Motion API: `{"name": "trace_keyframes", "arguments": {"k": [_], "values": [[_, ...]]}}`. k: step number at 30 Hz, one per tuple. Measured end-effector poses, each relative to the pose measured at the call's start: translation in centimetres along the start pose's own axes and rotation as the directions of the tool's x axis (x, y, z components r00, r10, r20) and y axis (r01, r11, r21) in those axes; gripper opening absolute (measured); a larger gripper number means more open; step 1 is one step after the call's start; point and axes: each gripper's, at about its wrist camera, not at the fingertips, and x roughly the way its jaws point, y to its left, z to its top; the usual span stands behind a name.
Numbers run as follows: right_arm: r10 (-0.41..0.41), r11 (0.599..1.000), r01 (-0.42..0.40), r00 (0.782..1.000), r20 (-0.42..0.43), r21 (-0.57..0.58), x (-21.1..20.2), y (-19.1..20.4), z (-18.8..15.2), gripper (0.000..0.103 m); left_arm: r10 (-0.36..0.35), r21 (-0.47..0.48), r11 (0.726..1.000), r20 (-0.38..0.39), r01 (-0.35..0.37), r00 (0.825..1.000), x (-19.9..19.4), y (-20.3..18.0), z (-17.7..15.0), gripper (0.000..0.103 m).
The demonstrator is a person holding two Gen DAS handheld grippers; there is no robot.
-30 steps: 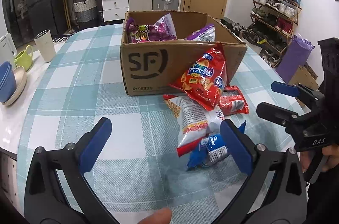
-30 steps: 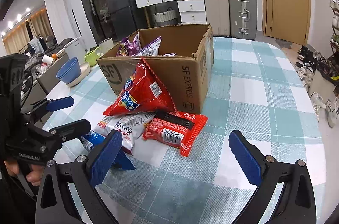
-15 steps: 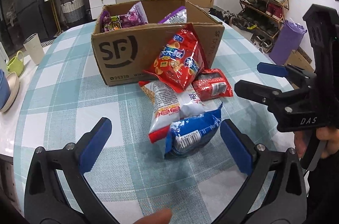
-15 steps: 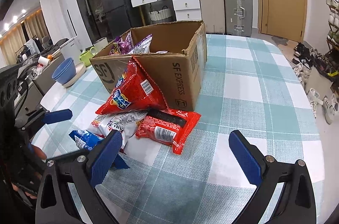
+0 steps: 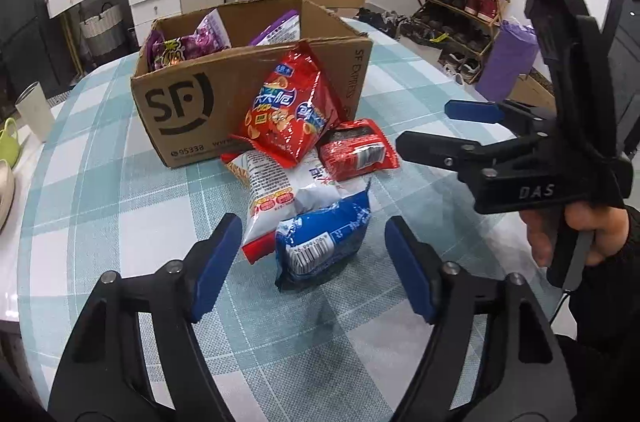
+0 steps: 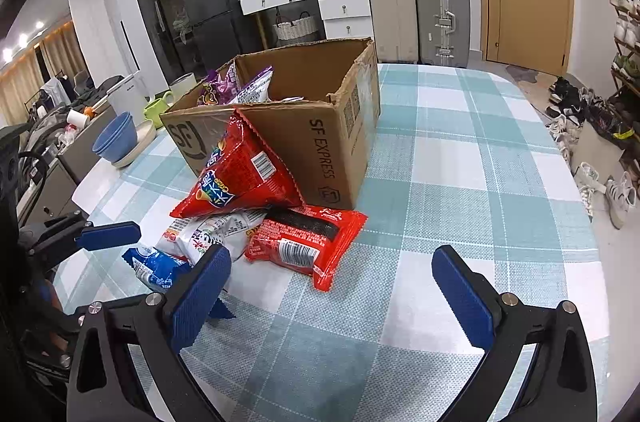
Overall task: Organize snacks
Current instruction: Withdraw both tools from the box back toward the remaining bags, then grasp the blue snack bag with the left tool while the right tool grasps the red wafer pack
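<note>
Now nearer the blue packet [image 5: 322, 242].

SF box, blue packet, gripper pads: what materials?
SF box: corrugated cardboard, matte brown, its top edges torn and ragged. Blue snack packet: thin plastic film, probably, glossy and crinkled, with a crimped end seal. Left gripper pads: dark blue with a fine ribbed texture, likely rubber or printed plastic; jaws open.

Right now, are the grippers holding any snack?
No. The left gripper is open around the blue packet without touching it; the right gripper is open and empty.
</note>
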Motion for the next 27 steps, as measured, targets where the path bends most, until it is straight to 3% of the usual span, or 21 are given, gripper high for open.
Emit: {"name": "trace_keyframes", "arguments": {"k": [6,14,21,23,27], "values": [[-0.01,1.0,0.01,1.0,0.003,-0.012,0.1,0.3,-0.1,0.102,-0.066,-0.001,0.998,-0.014,0.066,0.998,0.4,-0.1,-0.4,0.061],[-0.008,1.0,0.008,1.0,-0.006,-0.009,0.4,0.2,-0.2,0.102,-0.027,-0.001,1.0,-0.064,0.027,0.998,2.6,-0.7,-1.1,0.061],[-0.004,1.0,0.004,1.0,-0.012,-0.014,0.6,0.4,-0.4,0.102,-0.033,-0.031,0.999,-0.056,0.032,0.998,3.0,-0.8,-1.0,0.06],[-0.004,1.0,0.004,1.0,-0.013,-0.017,0.7,0.5,-0.5,0.102,-0.021,-0.042,0.999,-0.055,0.019,0.998,3.2,-0.8,-1.0,0.05],[-0.006,1.0,0.006,1.0,-0.009,-0.018,0.6,0.5,-0.4,0.102,-0.023,-0.047,0.999,-0.049,0.02,0.999,3.3,-0.8,-0.9,0.045]]}}
